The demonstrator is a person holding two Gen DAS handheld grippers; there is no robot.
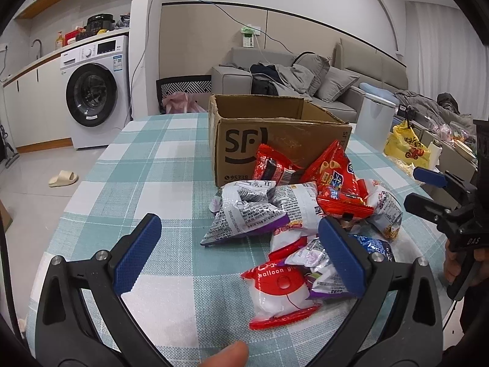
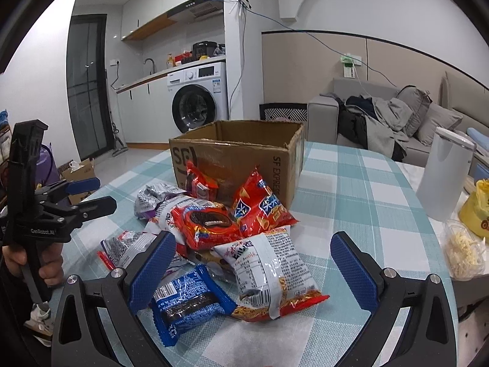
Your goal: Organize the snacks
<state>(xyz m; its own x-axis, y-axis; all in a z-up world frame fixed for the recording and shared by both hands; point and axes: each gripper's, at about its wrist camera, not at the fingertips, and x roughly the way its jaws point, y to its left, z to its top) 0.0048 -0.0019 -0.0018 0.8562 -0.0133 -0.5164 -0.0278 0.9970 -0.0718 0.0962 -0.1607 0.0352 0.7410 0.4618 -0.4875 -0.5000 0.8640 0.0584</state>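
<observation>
A: Since the box [image 1: 275,140] stands open behind the snacks [image 1: 293,214], what does the left wrist view show?

B: The left gripper [image 1: 238,253] hangs spread and empty over the near packets, probably lining up a first pick.

A: And the right wrist view?

B: The right gripper [image 2: 250,263] is likewise wide, holding nothing, straddling a blue packet [image 2: 189,302] on the table [image 2: 351,183]. Everything lies heaped outside the box, touching its front wall.

Snack layout on bench [image 2: 351,183]

Carton [image 2: 244,159] stands mid-bench toward the far edge; snack packets [image 2: 220,238] piled against its near side, reaching toward the near edge.
</observation>
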